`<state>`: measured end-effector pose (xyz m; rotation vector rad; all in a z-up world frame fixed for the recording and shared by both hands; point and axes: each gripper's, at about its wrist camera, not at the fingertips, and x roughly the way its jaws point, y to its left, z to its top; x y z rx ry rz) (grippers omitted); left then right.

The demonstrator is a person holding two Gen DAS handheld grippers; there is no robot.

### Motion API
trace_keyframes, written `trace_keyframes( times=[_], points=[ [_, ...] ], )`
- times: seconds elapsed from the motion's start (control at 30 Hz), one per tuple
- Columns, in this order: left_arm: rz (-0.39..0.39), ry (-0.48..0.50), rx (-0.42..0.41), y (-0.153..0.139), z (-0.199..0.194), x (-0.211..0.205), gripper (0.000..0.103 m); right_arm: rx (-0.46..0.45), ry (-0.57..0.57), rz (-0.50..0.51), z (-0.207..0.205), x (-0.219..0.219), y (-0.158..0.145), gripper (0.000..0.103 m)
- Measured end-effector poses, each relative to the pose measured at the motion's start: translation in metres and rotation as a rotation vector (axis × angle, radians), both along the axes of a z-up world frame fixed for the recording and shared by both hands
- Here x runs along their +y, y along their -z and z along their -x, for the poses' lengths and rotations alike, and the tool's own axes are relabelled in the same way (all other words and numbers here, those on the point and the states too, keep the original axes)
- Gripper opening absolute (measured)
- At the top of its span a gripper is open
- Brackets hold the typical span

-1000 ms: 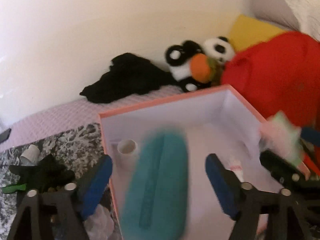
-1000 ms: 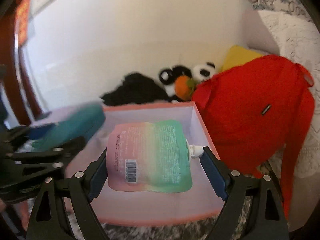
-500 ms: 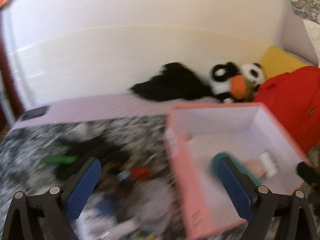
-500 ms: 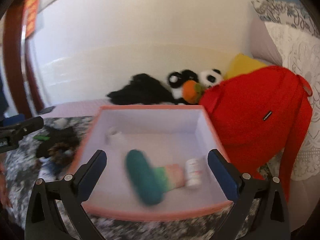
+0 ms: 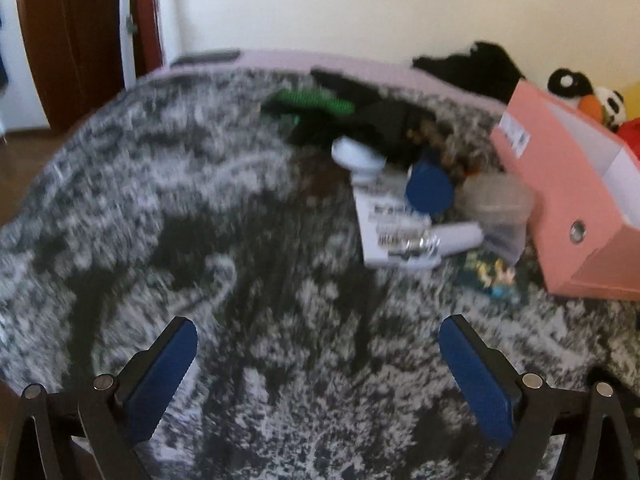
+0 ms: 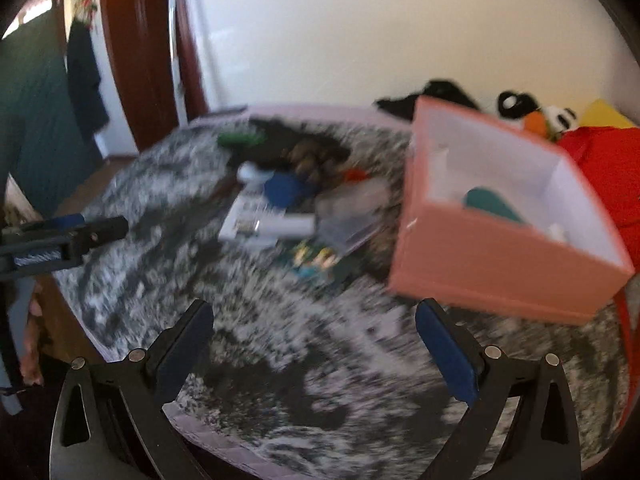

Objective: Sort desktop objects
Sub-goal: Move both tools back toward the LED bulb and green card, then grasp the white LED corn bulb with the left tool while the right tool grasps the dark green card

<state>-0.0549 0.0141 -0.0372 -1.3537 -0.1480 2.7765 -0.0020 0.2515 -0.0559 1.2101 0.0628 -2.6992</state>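
Left wrist view: the left gripper (image 5: 318,344) stands wide with nothing between its blue pads (image 5: 476,380), over a bare patch of the black-and-white patterned counter (image 5: 180,208). Further back lies a blurred heap of small things: a white cap-like piece (image 5: 358,158), a blue disc (image 5: 429,192) just beside it, a white card (image 5: 380,232) with a white tube (image 5: 456,236) lying across its near edge, a clear tub (image 5: 498,210) touching the tube's end, and a dark picture card (image 5: 490,272) nearest the camera. A green comb-like thing (image 5: 310,101) and black cloth (image 5: 384,124) lie behind them. The pink box (image 5: 560,208) stands at the right edge, just beside the heap.

Right wrist view: the right gripper (image 6: 314,336) is also spread wide and empty, over the counter's near part. The pink box is at the right, open on top, with a teal case (image 6: 490,204) and some white bits inside; what they are is too blurred to tell. The heap lies left of the box, the clear tub closest to it. The left gripper pokes in from the left edge, well apart from the heap. A red bag (image 6: 604,176) rests behind the box, a panda toy (image 6: 560,118) beyond it.
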Motion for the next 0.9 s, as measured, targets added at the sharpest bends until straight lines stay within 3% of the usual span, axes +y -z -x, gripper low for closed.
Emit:
trace_keyframes(
  times=[0.23,0.47,0.57,0.6,0.77,0.8,0.83,0.87,0.9],
  points=[
    [-0.010,0.112,-0.074,0.049,0.042,0.032,0.100,-0.076,0.034,-0.006,0.040,-0.012,0.061,0.103],
    [0.021,0.319,-0.042,0.056,0.097,0.082,0.096,-0.077,0.090,-0.016,0.079,0.003,0.096,0.102],
    [0.049,0.396,-0.070,0.067,0.117,0.100,0.080,-0.096,0.112,0.010,0.094,0.012,0.109,0.103],
    [0.060,0.418,-0.086,0.073,0.123,0.106,0.070,-0.093,0.111,0.034,0.099,0.016,0.111,0.103],
    [0.085,0.481,-0.040,0.078,0.128,0.125,0.068,-0.053,0.090,0.028,0.112,0.011,0.112,0.103],
    [0.083,0.492,-0.034,0.078,0.128,0.128,0.062,-0.053,0.079,0.025,0.113,0.009,0.113,0.103],
    [0.082,0.504,-0.028,0.078,0.128,0.131,0.049,-0.052,0.069,0.021,0.113,0.007,0.113,0.100],
    [0.089,0.515,-0.024,0.079,0.125,0.134,0.045,-0.045,0.053,0.019,0.113,0.005,0.112,0.083],
    [0.098,0.527,-0.021,0.081,0.123,0.136,0.038,-0.036,0.037,0.010,0.112,0.003,0.109,0.073]
  ],
)
